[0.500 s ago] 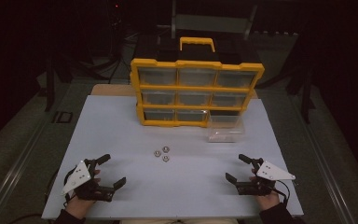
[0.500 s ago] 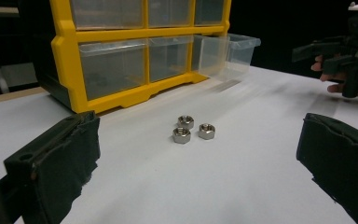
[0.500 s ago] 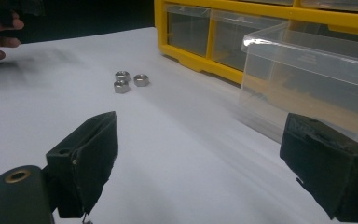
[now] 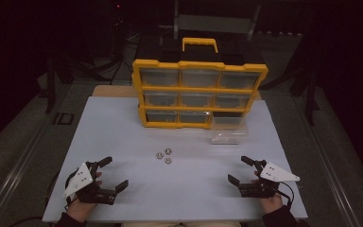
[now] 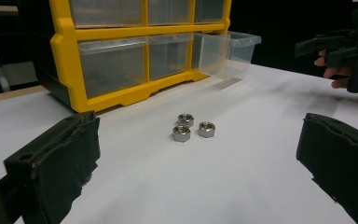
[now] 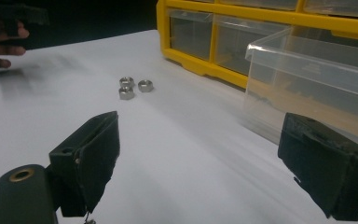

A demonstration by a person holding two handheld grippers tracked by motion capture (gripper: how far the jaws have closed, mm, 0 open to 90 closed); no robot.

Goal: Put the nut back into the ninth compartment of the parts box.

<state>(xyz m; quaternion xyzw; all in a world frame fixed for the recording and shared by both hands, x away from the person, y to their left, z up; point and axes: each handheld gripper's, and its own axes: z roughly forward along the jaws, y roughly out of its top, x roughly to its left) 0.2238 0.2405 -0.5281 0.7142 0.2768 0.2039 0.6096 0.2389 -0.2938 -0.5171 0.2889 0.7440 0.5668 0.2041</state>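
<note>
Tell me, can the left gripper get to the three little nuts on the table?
Probably yes. The left gripper is open, and only bare white table lies between it and the nuts; the yellow organizer stands behind them.

Three small steel hex nuts [image 4: 163, 155], lying flat in a tight cluster on the white surface, seemingly just apart. Ahead of and between left gripper [image 4: 108, 177] and right gripper [image 4: 239, 170], well apart from both.

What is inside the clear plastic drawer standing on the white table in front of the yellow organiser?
Through its see-through walls, the clear plastic drawer looks empty. Its far corners are too blurred to rule out small parts. The three steel hex nuts lie outside it on the white table.
</note>
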